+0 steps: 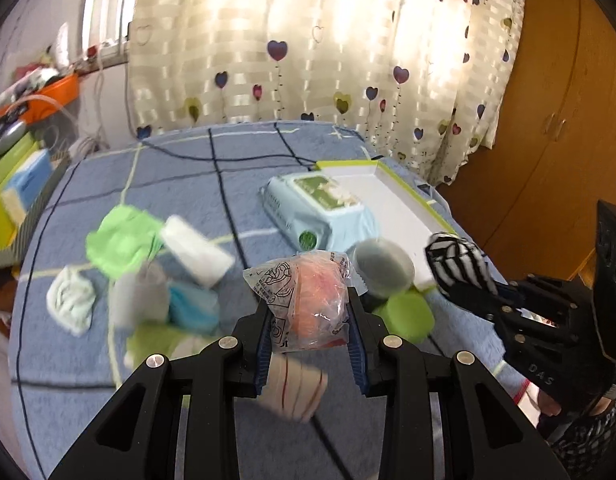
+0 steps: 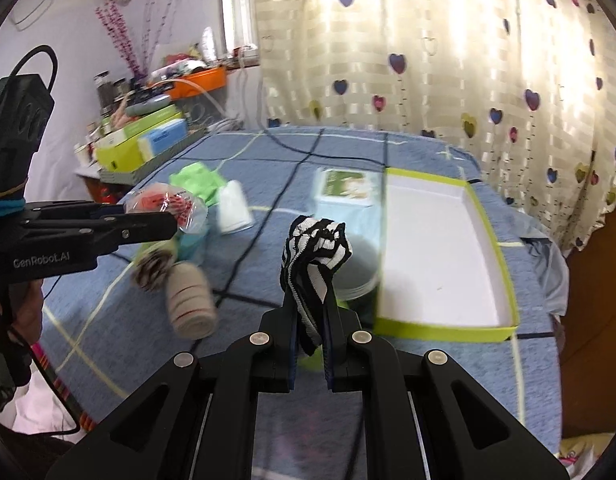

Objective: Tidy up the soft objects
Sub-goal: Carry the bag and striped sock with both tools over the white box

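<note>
My left gripper [image 1: 309,312] is shut on an orange soft item in a clear plastic bag [image 1: 308,300] and holds it above the blue bedspread. It also shows in the right wrist view [image 2: 164,208]. My right gripper [image 2: 311,300] is shut on a black-and-white striped sock [image 2: 313,256], also seen in the left wrist view [image 1: 459,260], just left of the white tray with a lime rim [image 2: 443,324]. A beige striped roll [image 2: 190,300], green cloth [image 1: 122,240], white pack [image 1: 198,250], pale rolled cloth [image 1: 72,300] and blue and grey items [image 1: 192,304] lie on the bed.
A pack of wet wipes [image 1: 323,208] lies at the tray's left edge. A grey round tub [image 1: 383,266] and a lime lid [image 1: 407,316] sit beside it. A cluttered side table [image 2: 144,140] stands left; a wooden wardrobe [image 1: 563,120] stands right. A cable [image 1: 228,156] crosses the bed.
</note>
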Tool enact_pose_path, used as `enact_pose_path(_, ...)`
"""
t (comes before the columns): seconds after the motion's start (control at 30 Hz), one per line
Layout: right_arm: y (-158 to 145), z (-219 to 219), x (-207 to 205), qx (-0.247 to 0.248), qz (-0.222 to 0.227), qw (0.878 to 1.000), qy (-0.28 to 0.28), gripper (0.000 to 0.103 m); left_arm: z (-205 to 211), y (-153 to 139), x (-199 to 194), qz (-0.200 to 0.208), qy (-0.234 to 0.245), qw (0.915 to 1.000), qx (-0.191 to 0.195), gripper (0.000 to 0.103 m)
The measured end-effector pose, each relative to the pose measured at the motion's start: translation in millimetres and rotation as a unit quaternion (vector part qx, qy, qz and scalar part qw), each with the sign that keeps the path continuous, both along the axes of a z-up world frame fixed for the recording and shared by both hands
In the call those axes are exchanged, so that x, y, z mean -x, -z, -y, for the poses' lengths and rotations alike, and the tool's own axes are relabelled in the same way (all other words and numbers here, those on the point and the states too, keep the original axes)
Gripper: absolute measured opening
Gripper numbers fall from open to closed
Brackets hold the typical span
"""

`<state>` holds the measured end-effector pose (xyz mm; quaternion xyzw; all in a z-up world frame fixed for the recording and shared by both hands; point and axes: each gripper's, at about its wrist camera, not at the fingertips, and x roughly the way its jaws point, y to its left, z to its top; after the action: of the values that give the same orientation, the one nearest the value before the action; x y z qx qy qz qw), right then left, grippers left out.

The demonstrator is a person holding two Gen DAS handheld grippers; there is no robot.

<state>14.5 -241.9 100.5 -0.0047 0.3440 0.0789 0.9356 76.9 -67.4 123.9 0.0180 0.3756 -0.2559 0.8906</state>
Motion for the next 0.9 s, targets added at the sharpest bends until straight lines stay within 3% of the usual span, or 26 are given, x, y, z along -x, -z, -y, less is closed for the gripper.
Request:
enact_pose_path(0.17, -2, 35, -20, 0.003, -0.003, 0.999, 0.047, 0.010, 33, -10, -31, -0.001, 0.027, 0.9996, 0.005, 0.031)
enact_pose_path(0.43, 20, 87, -58, 0.011, -0.039, 0.994, 0.106, 0.010, 108, -14, -74, -0.003, 0.082, 0.9966, -0.002, 0.031)
enact_pose_path(0.9, 60, 113, -92, 0.024, -0.104, 0.985, 0.134, 0.010, 197, 30, -112, -0.048, 0.143, 0.9870, -0.056, 0.031)
